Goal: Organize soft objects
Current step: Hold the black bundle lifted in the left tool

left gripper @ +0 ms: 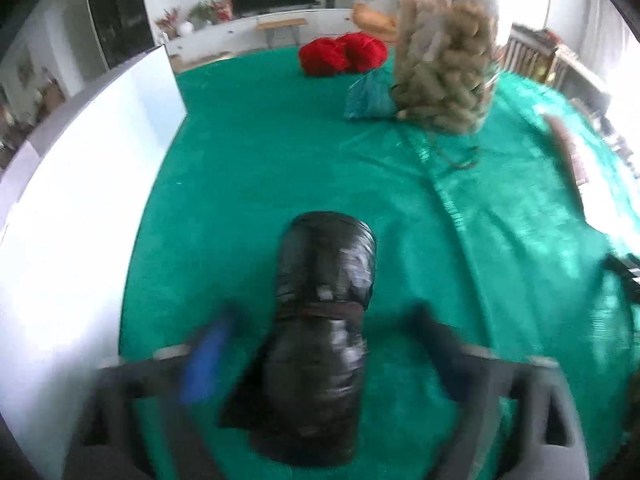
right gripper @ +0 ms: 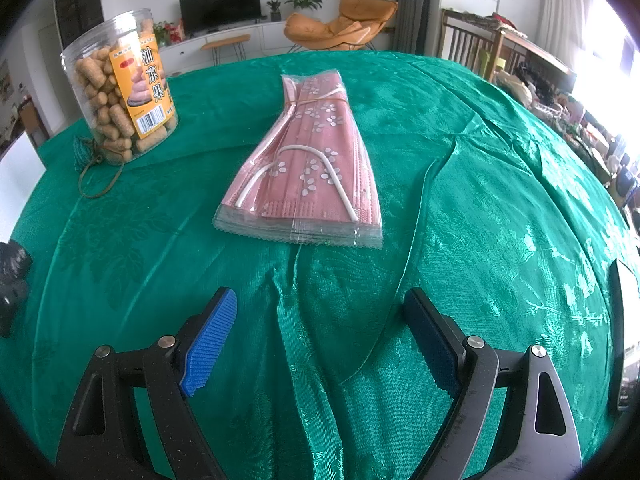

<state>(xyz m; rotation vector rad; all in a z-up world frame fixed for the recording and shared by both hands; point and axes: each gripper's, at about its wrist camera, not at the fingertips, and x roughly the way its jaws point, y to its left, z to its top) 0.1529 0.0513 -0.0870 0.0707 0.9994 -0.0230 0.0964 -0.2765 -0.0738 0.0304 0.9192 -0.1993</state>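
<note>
A black roll of plastic bags (left gripper: 324, 328) lies on the green tablecloth (left gripper: 256, 168) between the fingers of my left gripper (left gripper: 320, 344), which is open around it; the view is motion-blurred. Two red yarn balls (left gripper: 342, 54) and a teal yarn bundle (left gripper: 370, 98) lie farther back. A clear pack of pink floral face masks (right gripper: 308, 168) lies on the cloth ahead of my right gripper (right gripper: 320, 340), which is open and empty a little short of the pack.
A clear jar of snack sticks (left gripper: 446, 60) stands beside the teal bundle and shows at the left in the right wrist view (right gripper: 120, 84). A white box wall (left gripper: 80, 208) runs along the left. A dark device (right gripper: 622, 336) lies at the right edge.
</note>
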